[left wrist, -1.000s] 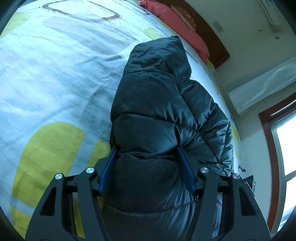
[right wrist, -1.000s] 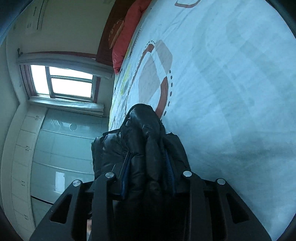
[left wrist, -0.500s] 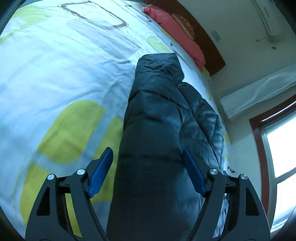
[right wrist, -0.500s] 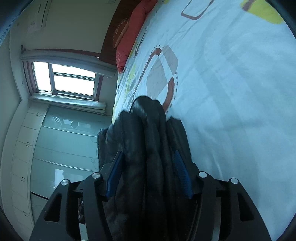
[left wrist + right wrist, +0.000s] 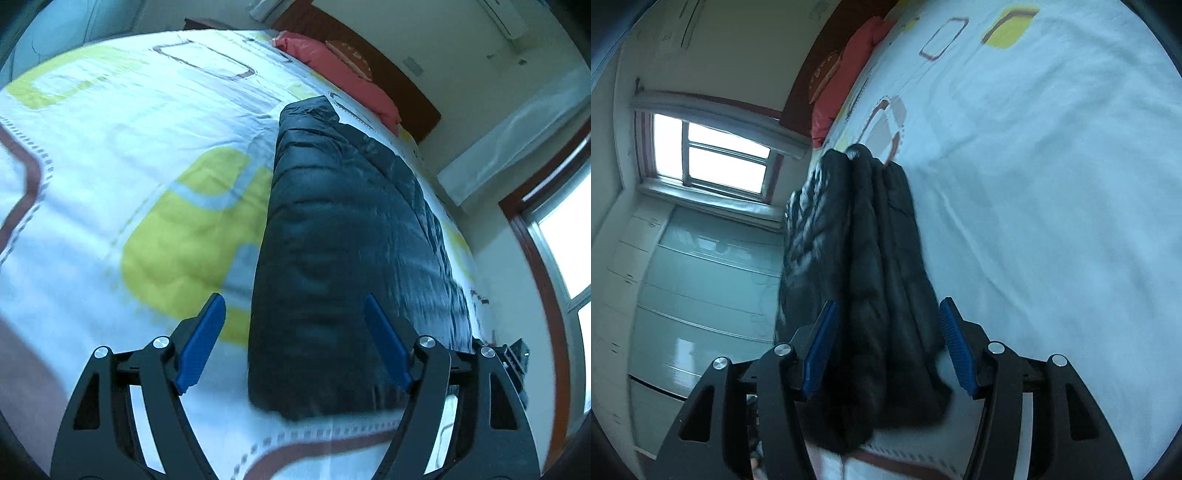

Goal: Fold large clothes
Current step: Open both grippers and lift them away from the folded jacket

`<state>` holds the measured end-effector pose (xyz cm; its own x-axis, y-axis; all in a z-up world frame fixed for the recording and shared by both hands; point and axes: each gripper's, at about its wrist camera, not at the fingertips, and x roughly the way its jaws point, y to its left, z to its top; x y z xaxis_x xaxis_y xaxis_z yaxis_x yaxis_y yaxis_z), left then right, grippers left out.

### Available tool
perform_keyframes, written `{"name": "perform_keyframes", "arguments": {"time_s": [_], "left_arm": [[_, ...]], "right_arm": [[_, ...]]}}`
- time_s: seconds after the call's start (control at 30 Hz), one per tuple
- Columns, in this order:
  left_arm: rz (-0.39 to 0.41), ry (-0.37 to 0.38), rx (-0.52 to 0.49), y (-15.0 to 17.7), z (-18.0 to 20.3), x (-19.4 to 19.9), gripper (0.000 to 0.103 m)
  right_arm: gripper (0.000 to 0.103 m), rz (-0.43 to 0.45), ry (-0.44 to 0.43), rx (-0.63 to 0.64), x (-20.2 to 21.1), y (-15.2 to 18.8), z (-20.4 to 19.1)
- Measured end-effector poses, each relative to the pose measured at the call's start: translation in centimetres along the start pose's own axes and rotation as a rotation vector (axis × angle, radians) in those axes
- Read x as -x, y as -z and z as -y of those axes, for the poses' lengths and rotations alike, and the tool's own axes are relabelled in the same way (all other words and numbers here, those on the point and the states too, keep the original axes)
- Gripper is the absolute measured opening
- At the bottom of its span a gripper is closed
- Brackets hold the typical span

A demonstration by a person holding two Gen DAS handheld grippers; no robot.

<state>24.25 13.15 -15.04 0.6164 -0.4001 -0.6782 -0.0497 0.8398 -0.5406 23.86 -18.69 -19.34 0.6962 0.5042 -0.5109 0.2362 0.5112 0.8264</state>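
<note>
A dark puffer jacket lies folded lengthwise on the bed, hood end away from me. In the right wrist view the jacket shows as stacked layers along the bed's edge. My left gripper is open, its blue pads on either side of the jacket's near end and apart from the fabric. My right gripper is open too, its blue pads astride the near end of the layers, not pressing them.
The bed has a white cover with yellow and brown shapes. Red pillows lie at the wooden headboard. A window and pale wardrobe doors stand beside the bed. The bed's near edge is just under both grippers.
Both grippers opened and let go of the jacket, then drew back from it. The jacket now rests on the bed.
</note>
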Motion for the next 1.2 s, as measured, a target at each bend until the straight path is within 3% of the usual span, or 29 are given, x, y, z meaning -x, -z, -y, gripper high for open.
{"name": "perform_keyframes", "arguments": {"time_s": [0.23, 0.33, 0.4, 0.57, 0.9, 1.2], "left_arm": [[0.069, -0.110, -0.130, 4.4, 2.8, 4.2, 0.083], [0.103, -0.151, -0.177, 6.1, 3.9, 5.7, 0.085], [0.117, -0.174, -0.206, 7.1, 4.6, 6.6, 0.087], [0.154, -0.210, -0.270, 9.0, 6.1, 8.8, 0.092], [0.271, -0.281, -0.399, 10.2, 9.8, 13.8, 0.097], [0.367, -0.292, -0.423, 10.9, 11.8, 17.8, 0.101]], "right_arm": [[0.057, 0.065, 0.202, 0.167, 4.3, 5.3, -2.7], [0.066, 0.090, 0.297, 0.275, 5.3, 7.8, -4.4], [0.066, 0.102, 0.355, 0.349, 5.6, 9.6, -5.6], [0.066, 0.117, 0.436, 0.482, 5.8, 13.0, -8.2], [0.073, 0.226, 0.495, 0.629, 8.1, 15.9, -13.2], [0.075, 0.300, 0.499, 0.698, 10.8, 17.8, -16.1]]}}
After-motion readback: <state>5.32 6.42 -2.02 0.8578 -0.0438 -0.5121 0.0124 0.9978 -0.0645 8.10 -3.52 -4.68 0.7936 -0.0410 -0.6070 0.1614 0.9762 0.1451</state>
